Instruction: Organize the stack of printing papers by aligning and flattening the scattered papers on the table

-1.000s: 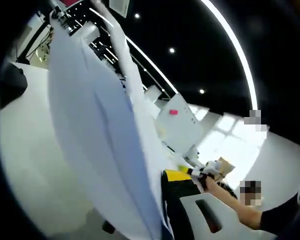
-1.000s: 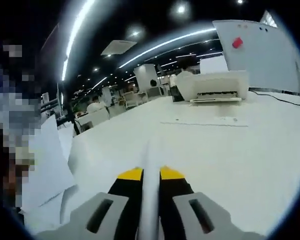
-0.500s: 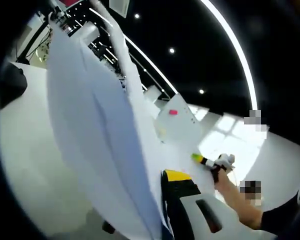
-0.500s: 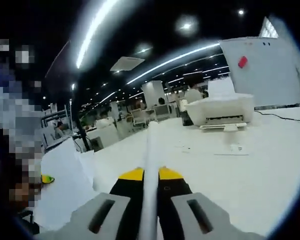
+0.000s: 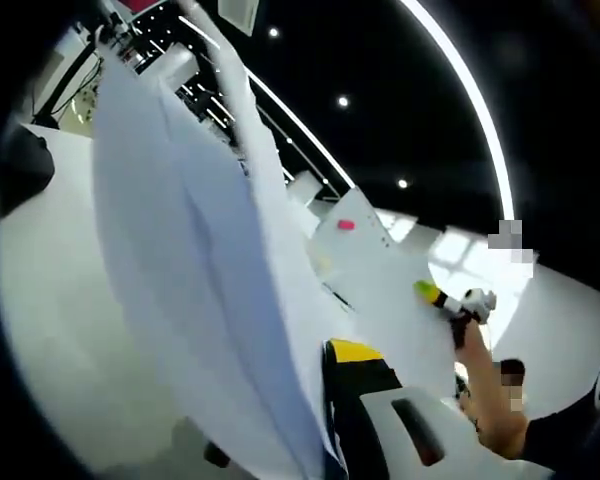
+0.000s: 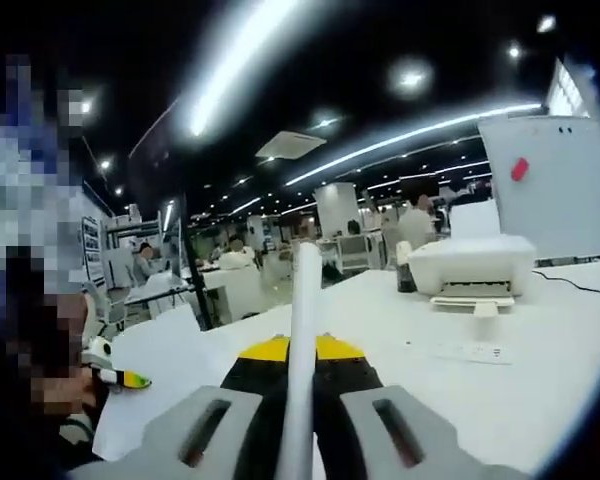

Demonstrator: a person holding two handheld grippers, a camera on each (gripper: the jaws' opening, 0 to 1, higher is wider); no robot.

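Open-plan office, dark ceiling with strip lights; white table [image 6: 540, 400] beneath me, carrying a white printer [image 6: 472, 268] and a whiteboard [image 6: 555, 185] with a red magnet behind it.

Item: stack of printing papers [image 5: 195, 270]. Lifted off the table and held up between my two tools; sheets bowed and fanned rather than flush. In the right gripper view its edge [image 6: 302, 340] rises as a thin white strip straight up the middle.

Item: my left gripper [image 5: 325, 415]. One yellow-tipped jaw shows, pressed against the sheets; the other is hidden behind the paper. Judged clamped on the stack's lower part.

Item: my right gripper [image 6: 300, 375]. Jaws narrow, pinching the paper edge between the yellow tips. It also appears far off in the left gripper view [image 5: 442, 298], gripping the far side.

Step in hand, as I judge it: gathering the sheets upright for squaring. Next move calls for lowering the stack so one edge meets the table, tapping it level, then laying it flat and pressing it down.
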